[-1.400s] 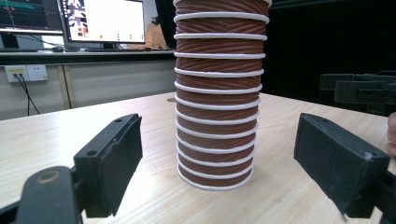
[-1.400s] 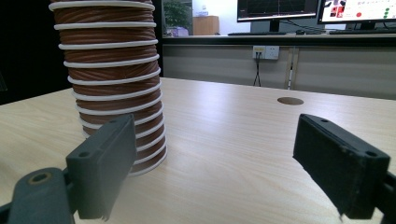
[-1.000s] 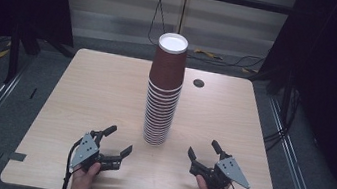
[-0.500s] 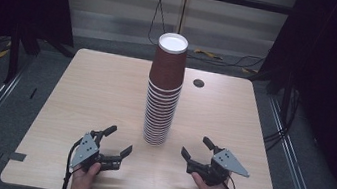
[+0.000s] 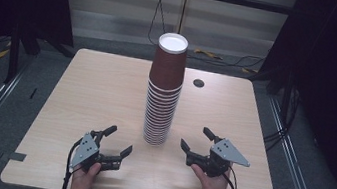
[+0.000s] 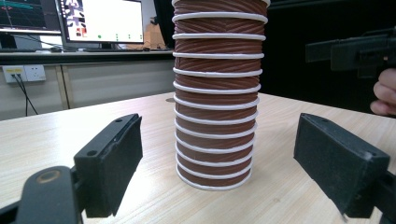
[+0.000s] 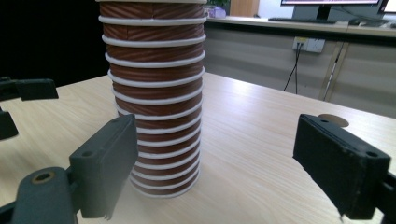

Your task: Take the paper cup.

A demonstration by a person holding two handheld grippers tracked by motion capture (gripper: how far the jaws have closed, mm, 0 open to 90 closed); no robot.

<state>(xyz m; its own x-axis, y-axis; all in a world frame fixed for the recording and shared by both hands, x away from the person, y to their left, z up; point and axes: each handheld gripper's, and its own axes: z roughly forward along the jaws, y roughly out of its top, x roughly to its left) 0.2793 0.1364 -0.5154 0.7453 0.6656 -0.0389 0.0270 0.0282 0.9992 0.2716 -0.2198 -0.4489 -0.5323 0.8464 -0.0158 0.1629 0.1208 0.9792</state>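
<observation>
Here, nearest the person's edge of the table (image 5: 81,91), the left tool (image 5: 116,140) rests low with its jaws spread wide and nothing between them, and the right tool (image 5: 197,139) hangs a little above the wood, likewise spread and empty. Both point inward at the stack of cups (image 5: 162,98), a tall column of brown ribbed paper cups with white rims, nested mouth down and standing upright near the middle of the table. The stack is just beyond both tools and between them, touched by neither. In the left gripper view the stack (image 6: 217,93) rises between the two black pads, with the other tool and a few fingers (image 6: 385,93) off to the side. In the right gripper view the stack (image 7: 156,93) stands partly behind one pad. Nothing lies between either tool and the cups. Past the stack a small dark round grommet (image 5: 199,83) sits in the tabletop, and beyond the far edge cables (image 5: 157,17) hang down a pale wall.
</observation>
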